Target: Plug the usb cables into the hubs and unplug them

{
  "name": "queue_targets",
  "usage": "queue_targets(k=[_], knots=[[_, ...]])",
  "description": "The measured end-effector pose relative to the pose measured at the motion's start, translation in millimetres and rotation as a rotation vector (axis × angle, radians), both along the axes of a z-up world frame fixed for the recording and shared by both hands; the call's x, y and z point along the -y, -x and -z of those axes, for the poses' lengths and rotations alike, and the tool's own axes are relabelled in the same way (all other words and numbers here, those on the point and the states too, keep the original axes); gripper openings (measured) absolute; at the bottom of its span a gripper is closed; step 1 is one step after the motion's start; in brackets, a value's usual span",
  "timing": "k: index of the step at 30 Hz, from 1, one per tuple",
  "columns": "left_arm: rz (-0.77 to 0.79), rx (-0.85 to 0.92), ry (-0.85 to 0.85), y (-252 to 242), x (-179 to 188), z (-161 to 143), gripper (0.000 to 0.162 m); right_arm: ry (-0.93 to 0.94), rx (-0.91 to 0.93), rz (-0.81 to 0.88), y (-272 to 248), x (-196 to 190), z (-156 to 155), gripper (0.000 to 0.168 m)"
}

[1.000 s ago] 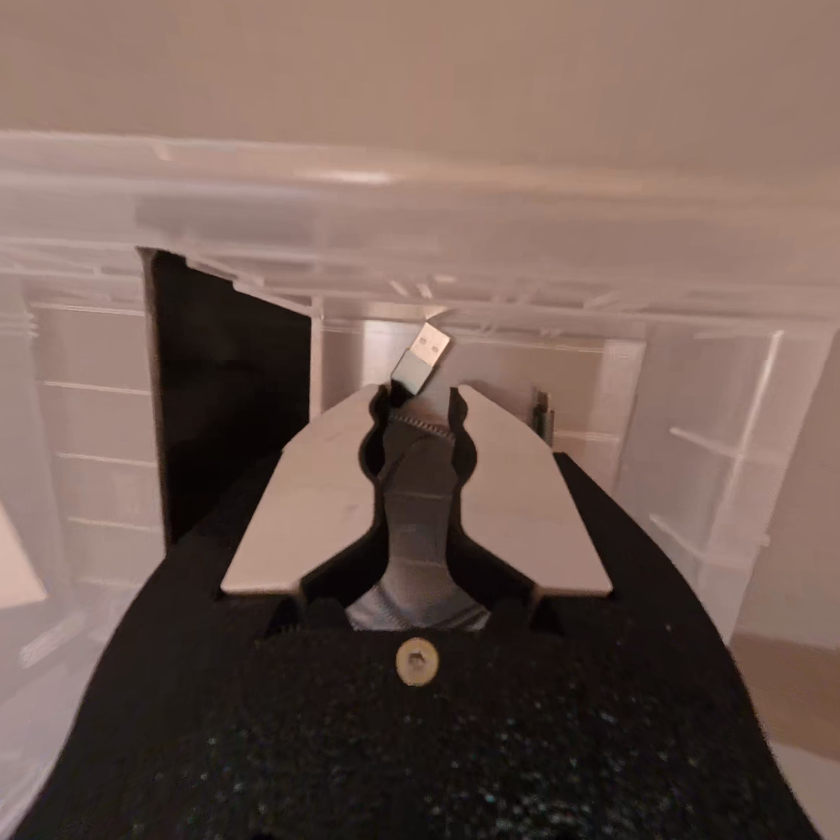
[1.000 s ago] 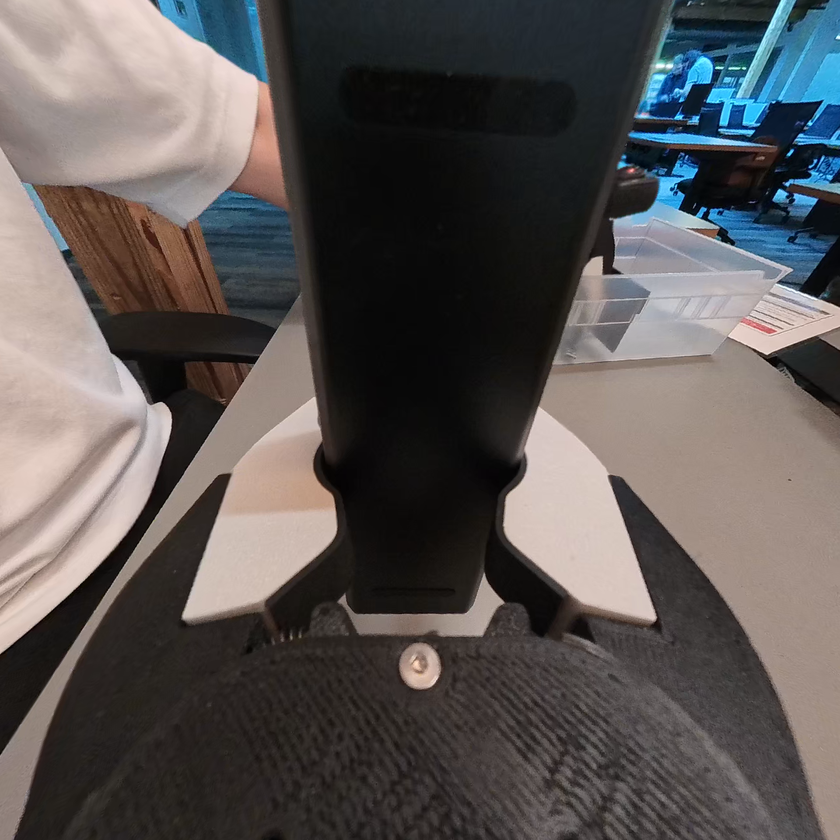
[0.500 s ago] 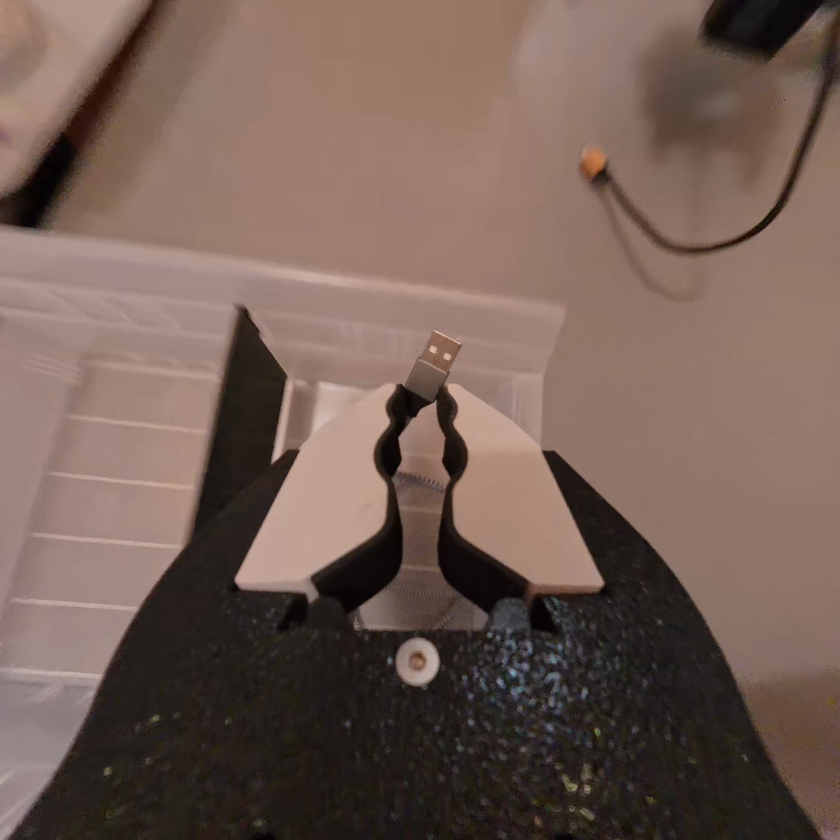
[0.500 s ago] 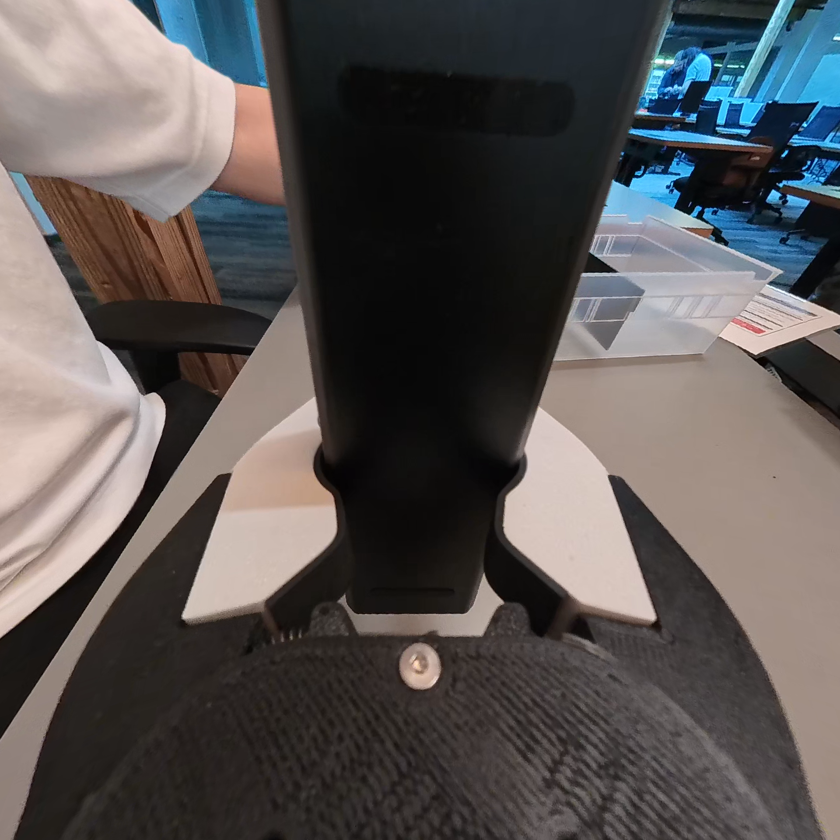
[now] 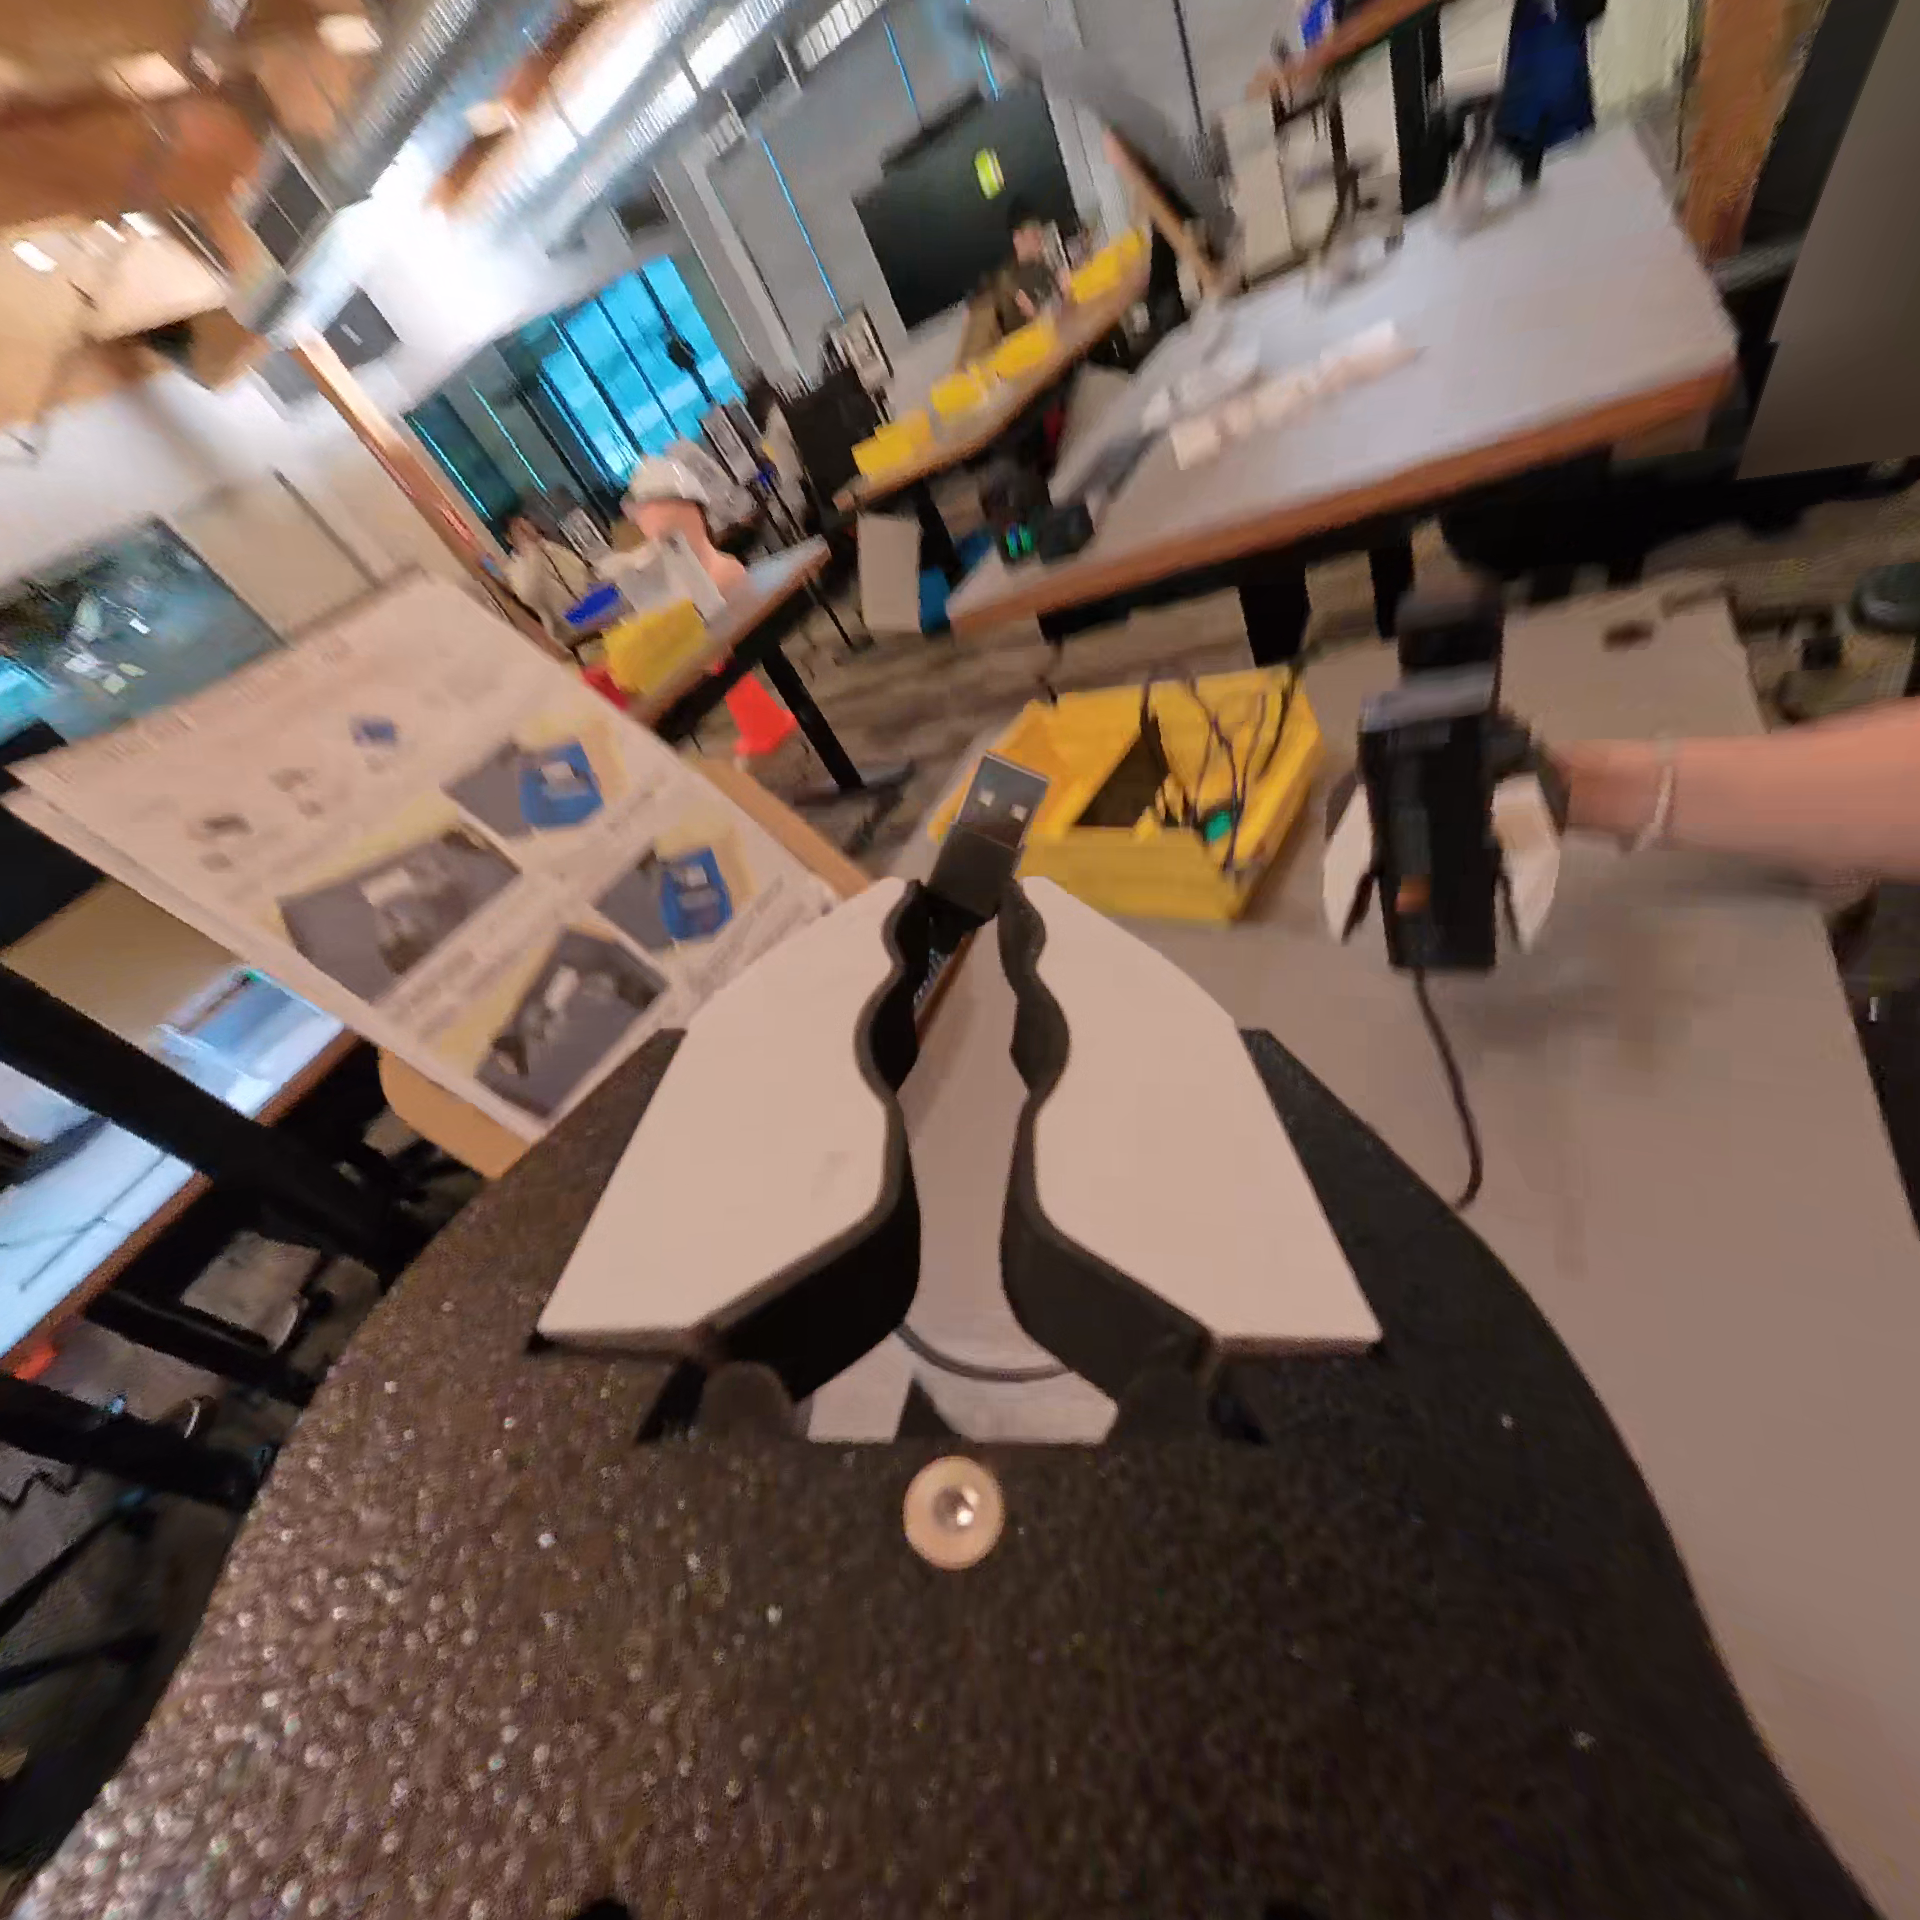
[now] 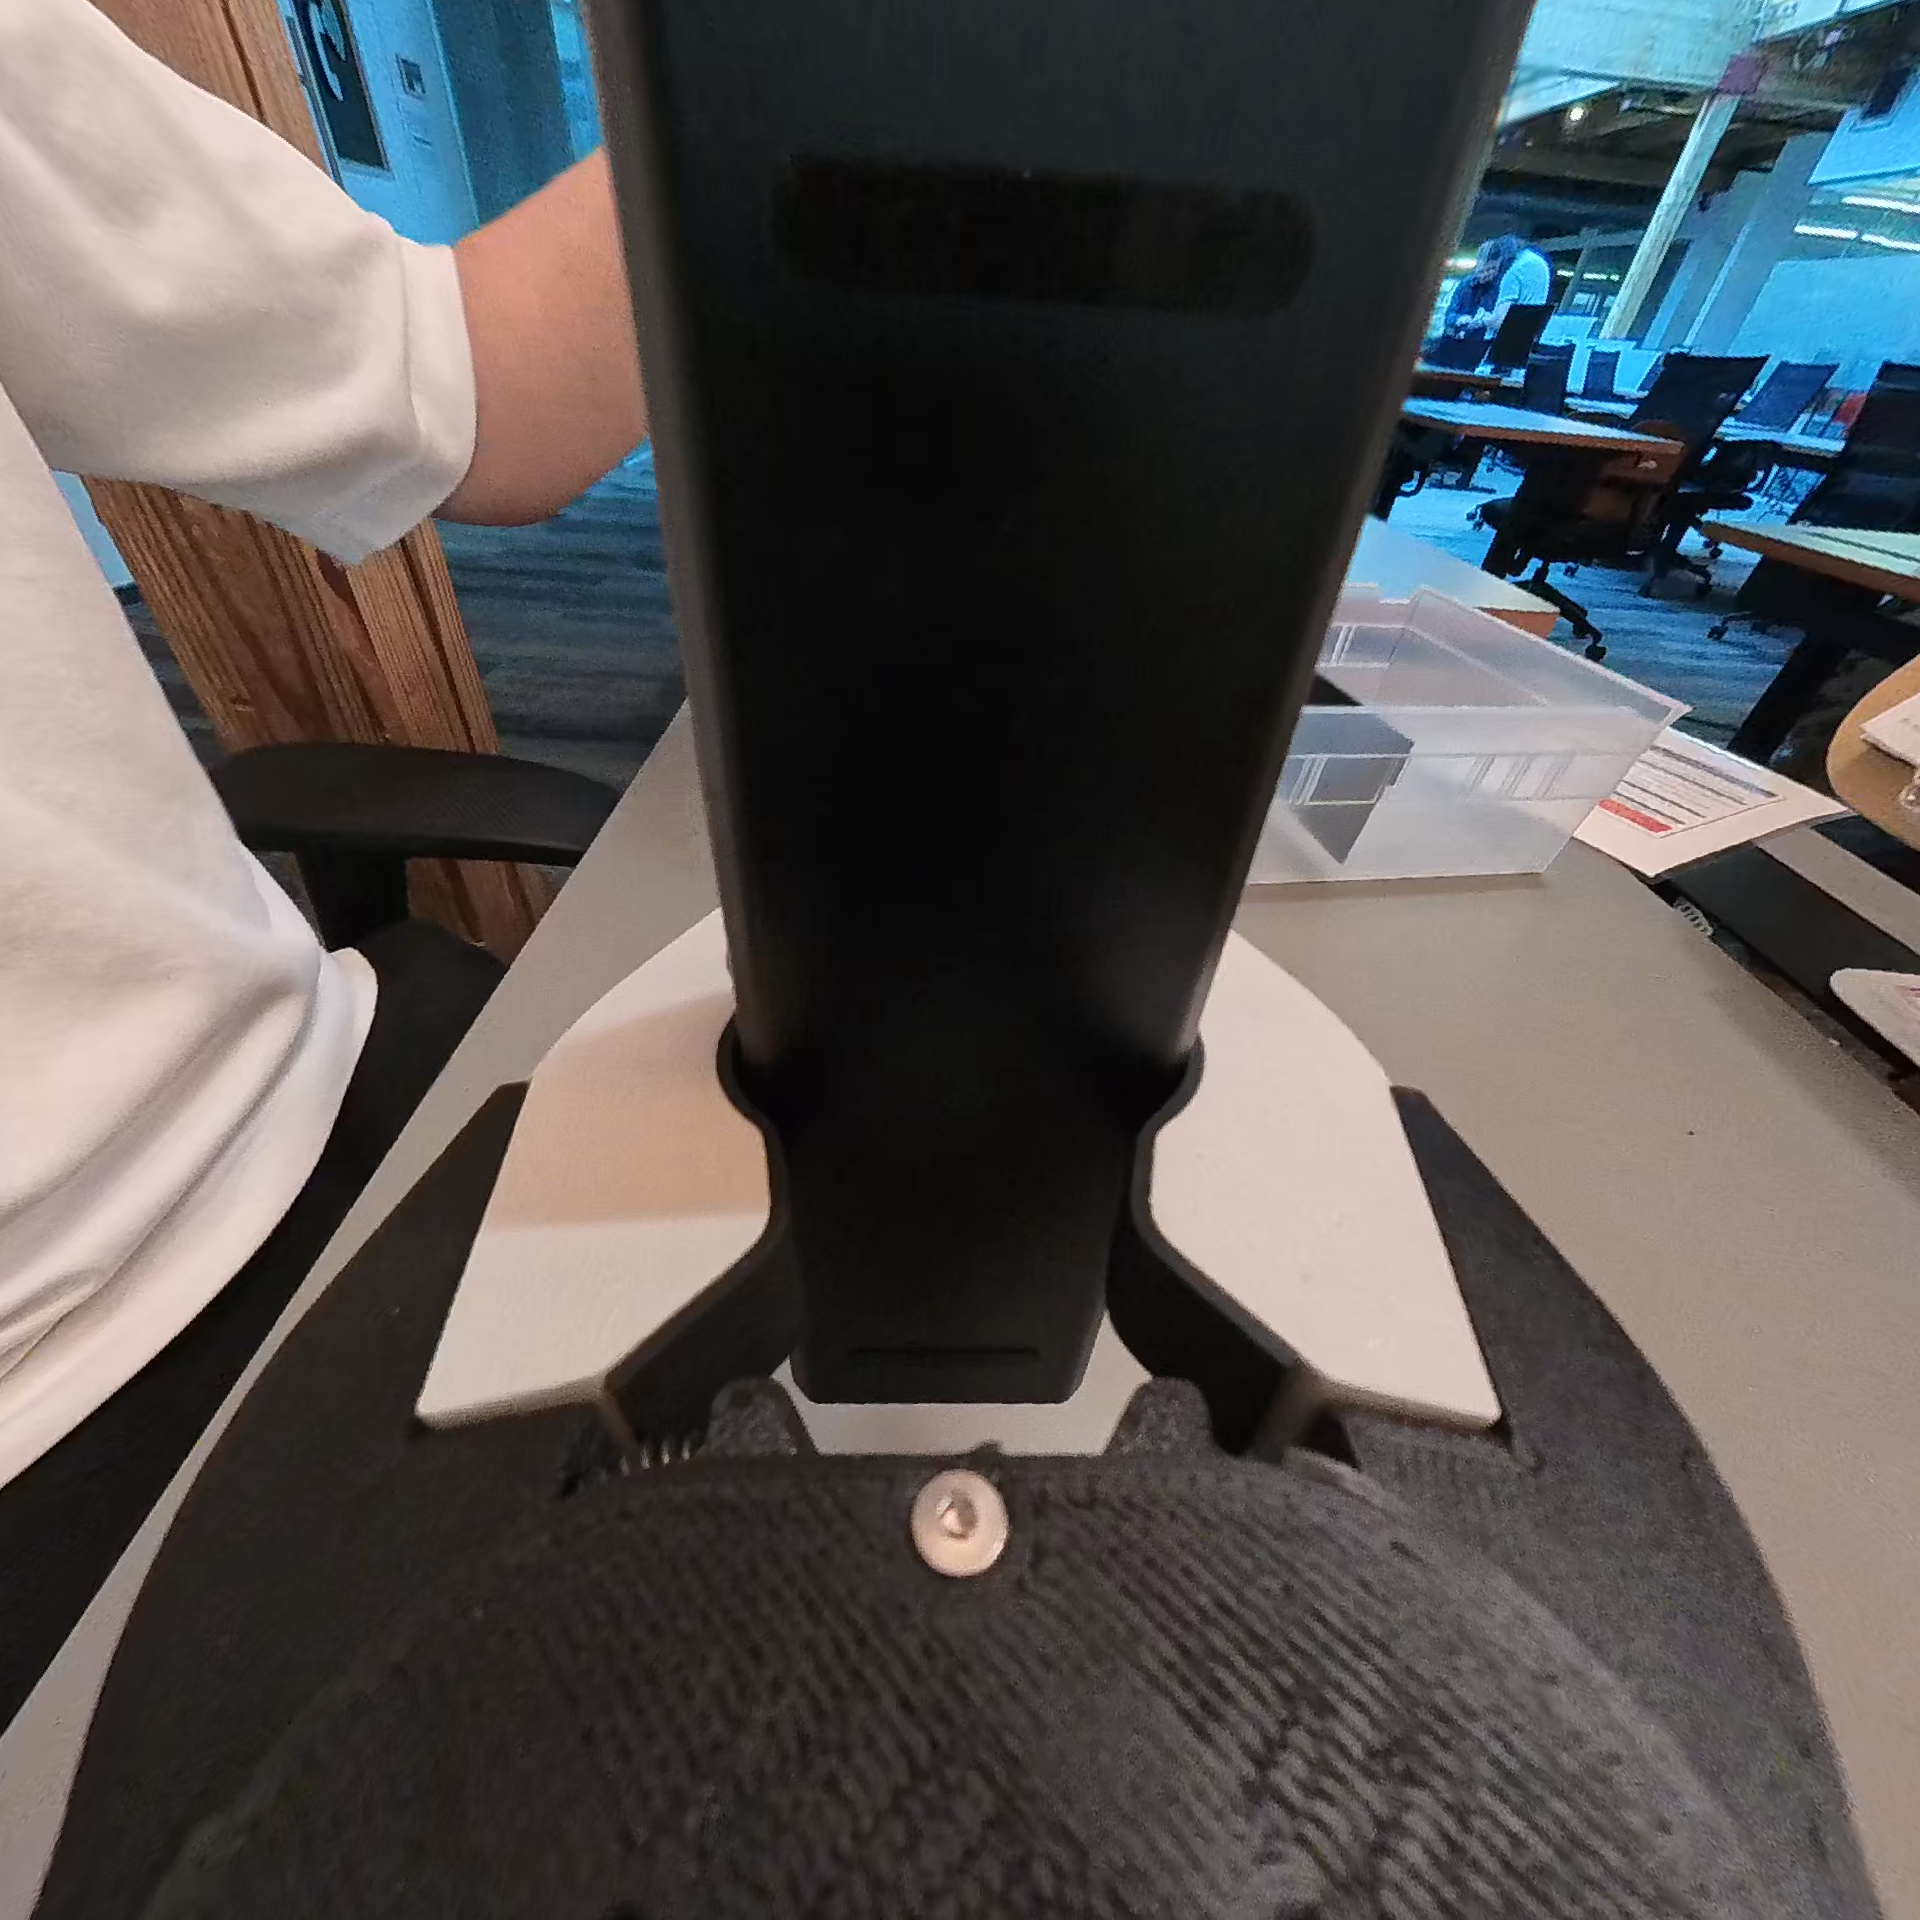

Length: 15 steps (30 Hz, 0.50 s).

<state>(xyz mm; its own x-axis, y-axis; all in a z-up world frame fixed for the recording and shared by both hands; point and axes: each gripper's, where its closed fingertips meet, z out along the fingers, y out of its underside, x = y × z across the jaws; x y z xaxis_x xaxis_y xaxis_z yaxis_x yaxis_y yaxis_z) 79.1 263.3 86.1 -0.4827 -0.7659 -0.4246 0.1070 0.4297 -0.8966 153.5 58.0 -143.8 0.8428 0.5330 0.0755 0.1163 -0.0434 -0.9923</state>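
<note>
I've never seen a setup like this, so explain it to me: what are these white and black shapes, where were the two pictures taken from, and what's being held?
No robot here: a person holds a hand-held gripper in each hand, each with a camera looking along its two white fingers.

The left wrist view shows the left hand-held gripper shut on a USB plug. Farther off in that view, the right hand-held gripper grips a black hub above the grey table, with a yellow bin behind.

The right wrist view shows that hub close up, clamped between its fingers. A clear plastic box and a printed sheet lie on the table.
</note>
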Motion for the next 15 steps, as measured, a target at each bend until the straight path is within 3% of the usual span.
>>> queue_targets(k=[4,8,12,15], knots=[[0.032,0.233,0.133,34,46,-96,0.013,-0.020,-0.008,0.011,-5,5,-6,0.073],[-0.012,0.463,0.186,73,60,-179,0.013,-0.039,-0.005,0.030,-11,10,-12,0.073],[-0.038,0.559,0.212,89,60,-223,0.013,-0.067,-0.011,0.044,-16,17,-20,0.073],[-0.023,0.520,0.204,80,64,-226,0.012,-0.079,-0.019,0.051,-20,20,-23,0.073]])
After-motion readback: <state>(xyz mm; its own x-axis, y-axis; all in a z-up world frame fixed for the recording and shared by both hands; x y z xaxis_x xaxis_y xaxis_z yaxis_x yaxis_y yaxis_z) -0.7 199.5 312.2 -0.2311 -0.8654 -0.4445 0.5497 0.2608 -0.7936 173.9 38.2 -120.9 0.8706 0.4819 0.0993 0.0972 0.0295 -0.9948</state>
